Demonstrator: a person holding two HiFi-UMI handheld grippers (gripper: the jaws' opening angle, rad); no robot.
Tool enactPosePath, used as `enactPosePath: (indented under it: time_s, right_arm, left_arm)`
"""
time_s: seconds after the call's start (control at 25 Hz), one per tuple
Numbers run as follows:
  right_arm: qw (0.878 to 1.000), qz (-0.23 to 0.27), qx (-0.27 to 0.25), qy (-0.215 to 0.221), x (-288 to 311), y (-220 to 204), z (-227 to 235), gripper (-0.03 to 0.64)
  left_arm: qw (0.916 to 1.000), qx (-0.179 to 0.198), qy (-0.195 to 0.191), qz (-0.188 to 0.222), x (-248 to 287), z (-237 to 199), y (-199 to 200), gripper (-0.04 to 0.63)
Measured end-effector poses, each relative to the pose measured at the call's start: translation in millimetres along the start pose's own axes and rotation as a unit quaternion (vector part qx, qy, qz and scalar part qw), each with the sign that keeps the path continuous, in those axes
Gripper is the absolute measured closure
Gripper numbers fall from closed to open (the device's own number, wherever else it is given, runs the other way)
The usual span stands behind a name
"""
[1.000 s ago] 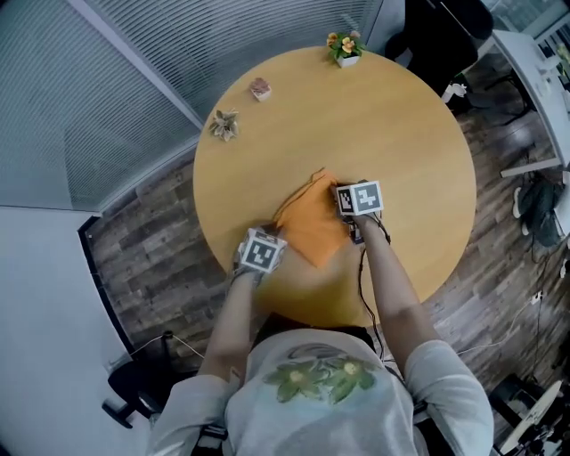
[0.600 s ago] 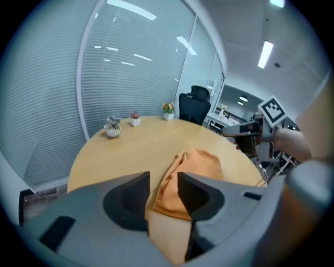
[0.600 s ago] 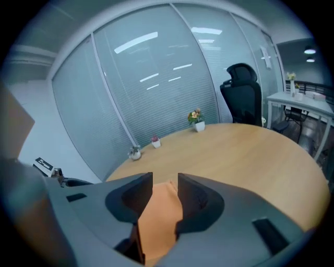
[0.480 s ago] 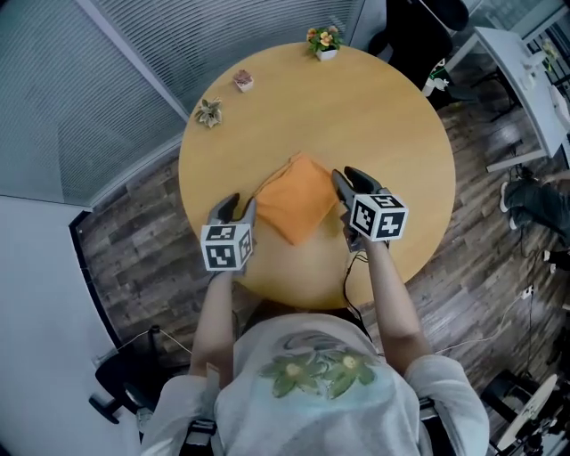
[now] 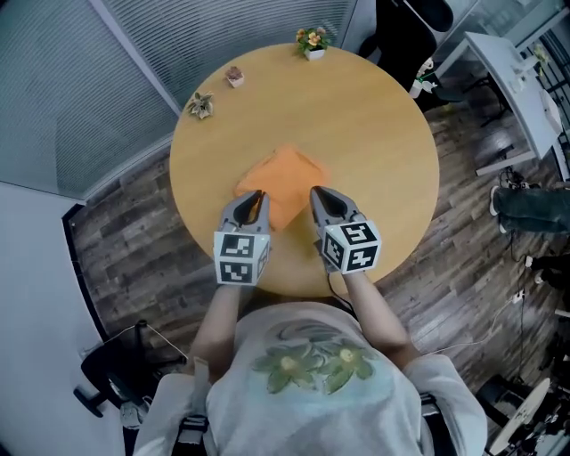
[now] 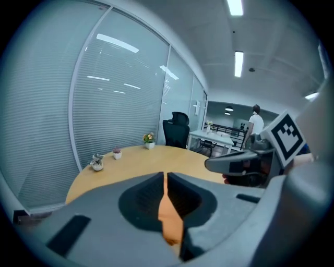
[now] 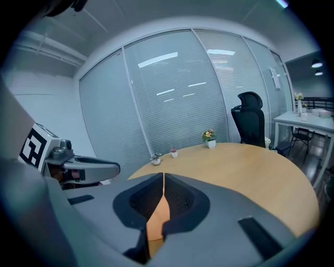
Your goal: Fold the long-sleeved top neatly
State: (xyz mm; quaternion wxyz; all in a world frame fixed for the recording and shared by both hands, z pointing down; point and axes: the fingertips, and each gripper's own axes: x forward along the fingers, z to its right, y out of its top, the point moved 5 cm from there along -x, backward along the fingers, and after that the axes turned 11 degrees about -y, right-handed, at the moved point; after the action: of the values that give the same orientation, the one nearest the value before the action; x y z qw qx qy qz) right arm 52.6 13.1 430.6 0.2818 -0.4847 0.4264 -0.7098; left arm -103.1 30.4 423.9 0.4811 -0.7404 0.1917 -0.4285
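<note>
The orange long-sleeved top (image 5: pixel 283 178) lies folded into a small flat packet in the middle of the round wooden table (image 5: pixel 365 116). My left gripper (image 5: pixel 252 198) hangs above the packet's near left edge and my right gripper (image 5: pixel 319 194) above its near right edge, both lifted clear of it. Both pairs of jaws have just been closing and now stand shut with nothing between them. In the left gripper view (image 6: pixel 165 174) and the right gripper view (image 7: pixel 163 176), a strip of the top (image 6: pixel 168 219) (image 7: pixel 156 221) shows below through the slit between the jaws.
Three small potted ornaments stand along the table's far edge: a flowering one (image 5: pixel 311 40), a pink one (image 5: pixel 234 76) and a pale one (image 5: pixel 199 105). A black office chair (image 5: pixel 419 22) and a white desk (image 5: pixel 517 80) stand beyond the table. A glass wall with blinds runs at the left.
Both grippers let go of the top, rose off the table and drew back toward the person. Their jaws stood open half a second ago and are shut now. The top stays folded on the table.
</note>
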Motion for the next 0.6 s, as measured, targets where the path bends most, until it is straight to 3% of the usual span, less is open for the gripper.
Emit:
enactPosePath:
  time_s: [0.28,0.6]
  right_arm:
    - [0.999,-0.012,-0.041,0.01,-24.9,-11.6,-9.1,0.6]
    - [0.997,-0.014,-0.066,0.022,-41.9,-9.3,-17.7,0.6]
  left_arm:
    - [0.9996,-0.02,-0.015,0.011,-2.8,29.8,-4.3,0.591]
    - [0.9993,-0.008,-0.035,-0.001,-6.9,42.4,-9.7,0.592]
